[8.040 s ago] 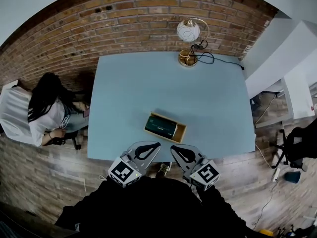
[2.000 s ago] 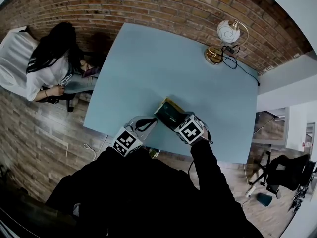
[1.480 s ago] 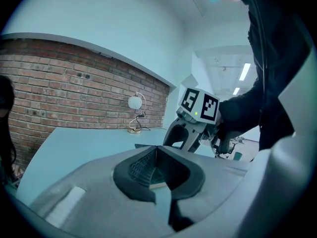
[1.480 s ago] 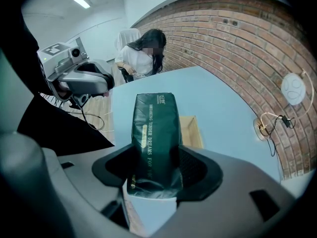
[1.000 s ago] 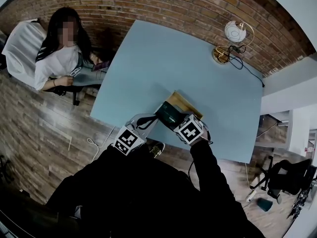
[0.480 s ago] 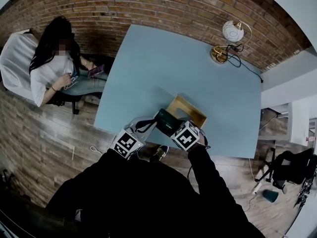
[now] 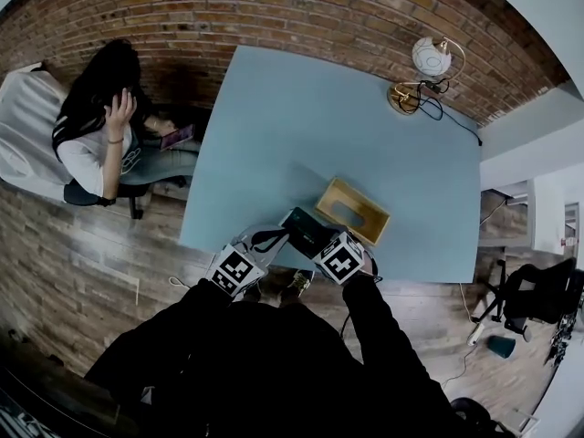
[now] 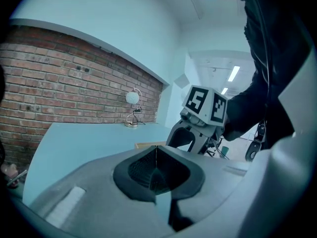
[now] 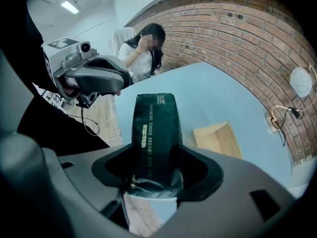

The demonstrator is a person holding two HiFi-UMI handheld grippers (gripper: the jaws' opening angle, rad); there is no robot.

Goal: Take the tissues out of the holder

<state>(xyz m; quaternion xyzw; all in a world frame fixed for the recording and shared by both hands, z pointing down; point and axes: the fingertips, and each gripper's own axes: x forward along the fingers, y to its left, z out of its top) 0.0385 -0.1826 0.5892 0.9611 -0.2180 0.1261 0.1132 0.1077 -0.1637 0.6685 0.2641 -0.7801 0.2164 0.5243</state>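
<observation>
"Brick wall behind, pale blue table [image 7: 301,126]. Where are the tissues?"

"Leftmost, the left gripper [image 8: 156,155] has its jaws pressed together on nothing. Beside it, the right gripper [image 9: 153,180] clamps the dark tissue pack [image 9: 153,128] by one end, long axis running straight out along the jaws. The wooden holder [image 9: 218,140] lies empty, beyond and rightward."
</observation>
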